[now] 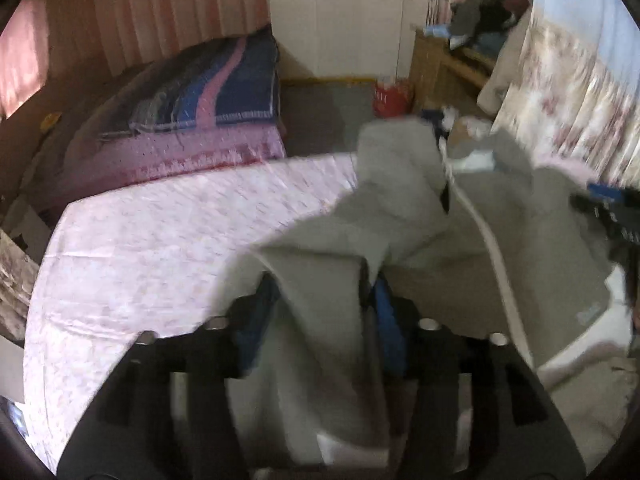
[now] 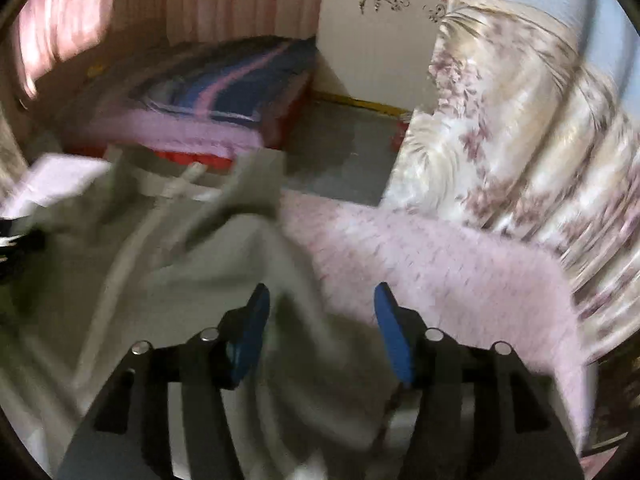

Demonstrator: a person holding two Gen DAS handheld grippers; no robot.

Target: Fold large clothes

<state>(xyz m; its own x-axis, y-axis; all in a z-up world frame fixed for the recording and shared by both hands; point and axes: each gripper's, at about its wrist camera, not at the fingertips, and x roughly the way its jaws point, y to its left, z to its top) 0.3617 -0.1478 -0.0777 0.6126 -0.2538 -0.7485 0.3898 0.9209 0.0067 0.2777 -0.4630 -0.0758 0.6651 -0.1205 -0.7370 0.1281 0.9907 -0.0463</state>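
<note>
A large grey garment (image 1: 420, 232) with a white zip strip lies bunched on a table under a pink flowered cloth (image 1: 152, 240). My left gripper (image 1: 320, 292) has a thick fold of the grey cloth between its blue pads, with the jaws wide apart. In the right wrist view the same grey garment (image 2: 192, 264) spreads to the left. My right gripper (image 2: 320, 304) stands wide open over the garment's right edge, with grey cloth running up between the pads. The other gripper (image 1: 612, 216) shows at the right edge of the left wrist view. Both views are blurred.
A bed with a striped blue and pink quilt (image 1: 200, 92) stands behind the table. A floral curtain (image 2: 520, 132) hangs at the right. A red bucket (image 1: 390, 98) and a cluttered wooden shelf (image 1: 452, 60) stand on the grey floor at the back.
</note>
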